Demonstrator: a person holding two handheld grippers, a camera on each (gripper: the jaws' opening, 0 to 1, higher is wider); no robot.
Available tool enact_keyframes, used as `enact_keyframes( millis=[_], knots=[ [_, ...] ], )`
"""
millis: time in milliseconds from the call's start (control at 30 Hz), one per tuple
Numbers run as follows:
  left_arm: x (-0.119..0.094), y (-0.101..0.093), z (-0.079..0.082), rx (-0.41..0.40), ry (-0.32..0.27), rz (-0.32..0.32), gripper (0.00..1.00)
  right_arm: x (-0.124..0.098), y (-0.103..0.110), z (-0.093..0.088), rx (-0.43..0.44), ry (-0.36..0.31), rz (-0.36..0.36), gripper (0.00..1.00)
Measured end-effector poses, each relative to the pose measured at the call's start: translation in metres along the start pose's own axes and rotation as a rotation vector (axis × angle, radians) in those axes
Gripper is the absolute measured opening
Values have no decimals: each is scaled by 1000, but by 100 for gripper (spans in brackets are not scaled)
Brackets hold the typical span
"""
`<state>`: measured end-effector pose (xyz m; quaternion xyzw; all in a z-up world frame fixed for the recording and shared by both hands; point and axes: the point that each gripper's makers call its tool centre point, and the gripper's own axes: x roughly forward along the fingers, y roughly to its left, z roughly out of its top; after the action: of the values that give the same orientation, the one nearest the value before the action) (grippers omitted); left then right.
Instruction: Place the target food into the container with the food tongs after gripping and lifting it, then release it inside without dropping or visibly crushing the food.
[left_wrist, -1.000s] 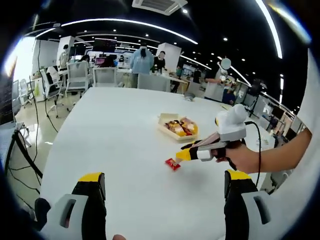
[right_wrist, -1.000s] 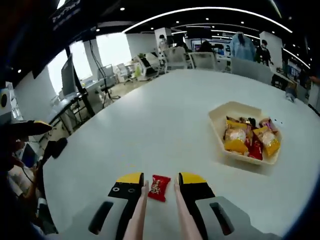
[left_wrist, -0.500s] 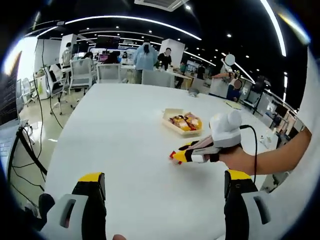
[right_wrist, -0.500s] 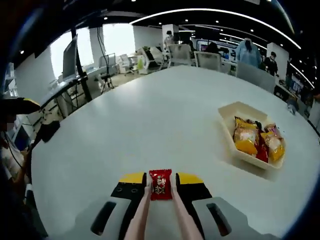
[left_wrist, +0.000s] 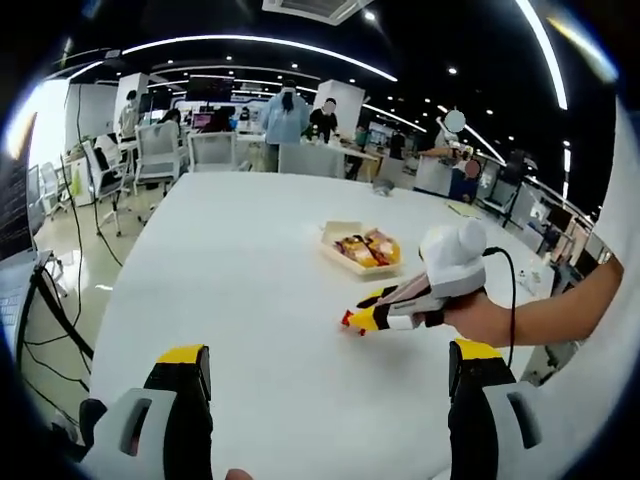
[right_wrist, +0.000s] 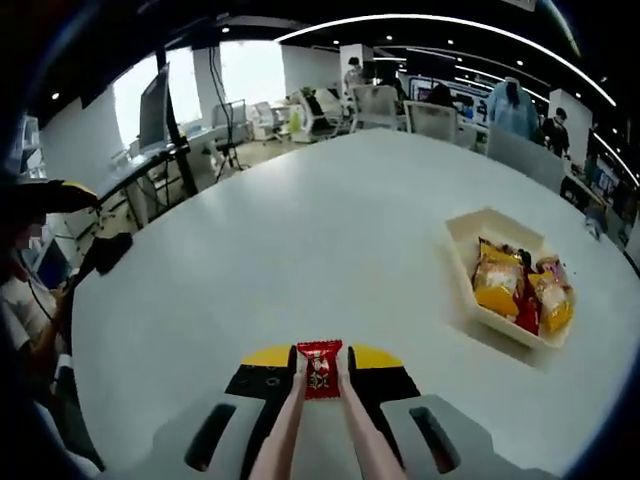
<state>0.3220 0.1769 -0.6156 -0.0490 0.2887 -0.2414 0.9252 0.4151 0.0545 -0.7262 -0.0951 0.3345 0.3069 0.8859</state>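
Note:
A small red snack packet (right_wrist: 319, 364) sits pinched between the two pale tong arms of my right gripper (right_wrist: 319, 368), which is shut on it just above the white table (right_wrist: 300, 240). From the left gripper view the same right gripper (left_wrist: 352, 320) comes in from the right, held by a hand, low over the table. The cream container (right_wrist: 508, 292) with several orange and red snack packs lies to the right, also seen in the left gripper view as the cream container (left_wrist: 361, 251) beyond the right gripper. My left gripper (left_wrist: 330, 375) hangs open over the near table, holding nothing.
The big white table (left_wrist: 240, 260) stretches far ahead. Office chairs (left_wrist: 155, 150) and people stand past its far edge. A person with a yellow-tipped gripper (right_wrist: 45, 195) sits at the left table edge in the right gripper view.
My right gripper shut on the red packet, which lay loose between the tongs a second ago, and it has lifted slightly. The left gripper stayed still and open.

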Motion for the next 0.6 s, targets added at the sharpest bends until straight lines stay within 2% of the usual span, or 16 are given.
enact_keyframes(
  millis=[200,267,300,400,433,500,600],
  knots=[
    [15,-16,8,42,4,-62,99,-36,-23,7,31,-62,-59,20],
    [21,-21,11,58,5,-85,99,-48,-30,4,25,-55,-80,20],
    [24,-27,15,69,-1,-105,99,-62,-36,6,49,-79,-90,20],
    [34,-38,23,96,-5,-143,99,-84,-50,6,71,-106,-137,20],
    [35,-40,24,99,-6,-148,99,-88,-52,6,78,-110,-141,20],
    [43,-49,29,113,-11,-181,99,-110,-65,3,120,-124,-176,20],
    [50,-59,33,131,-7,-212,99,-131,-77,-1,132,-134,-220,20]
  ],
)
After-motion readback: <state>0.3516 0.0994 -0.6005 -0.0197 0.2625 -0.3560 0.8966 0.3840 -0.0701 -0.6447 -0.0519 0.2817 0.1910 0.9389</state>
